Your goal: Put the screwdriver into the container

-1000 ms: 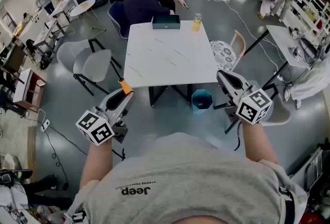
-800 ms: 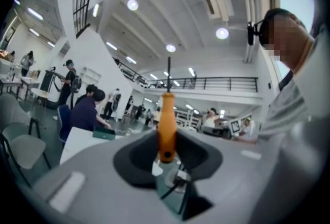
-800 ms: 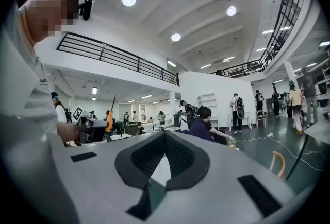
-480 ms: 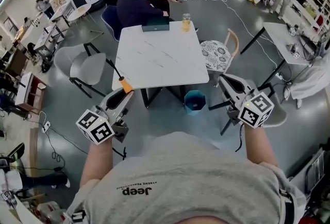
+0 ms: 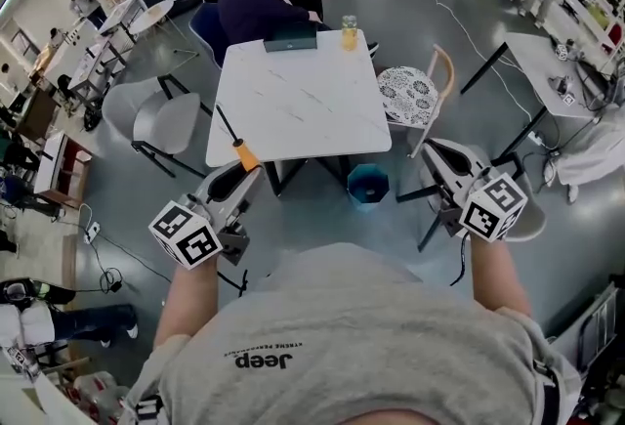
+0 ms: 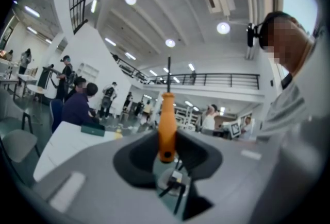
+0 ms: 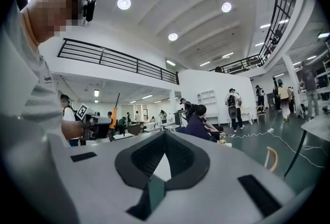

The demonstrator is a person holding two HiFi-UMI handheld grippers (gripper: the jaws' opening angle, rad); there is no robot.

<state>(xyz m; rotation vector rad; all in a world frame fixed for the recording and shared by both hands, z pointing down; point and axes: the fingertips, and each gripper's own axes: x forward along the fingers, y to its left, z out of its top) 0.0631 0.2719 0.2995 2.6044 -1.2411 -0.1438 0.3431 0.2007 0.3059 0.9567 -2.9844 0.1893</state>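
Being squeezed by its orange handle, the screwdriver (image 6: pixel 166 117) is being held in the left gripper (image 5: pixel 234 177), with the jaws partly closed on it and the thin dark shaft pointing away. The right gripper (image 5: pixel 436 149) is being held out with its jaws closed together and nothing in them. Both are being held in the air near the white table (image 5: pixel 293 110). The dark green container (image 5: pixel 290 40) is sitting at the table's far edge, well apart from the screwdriver.

At the far edge of the table (image 5: pixel 298 110), the container (image 5: pixel 290 42) sits left of a glass (image 5: pixel 349 34).
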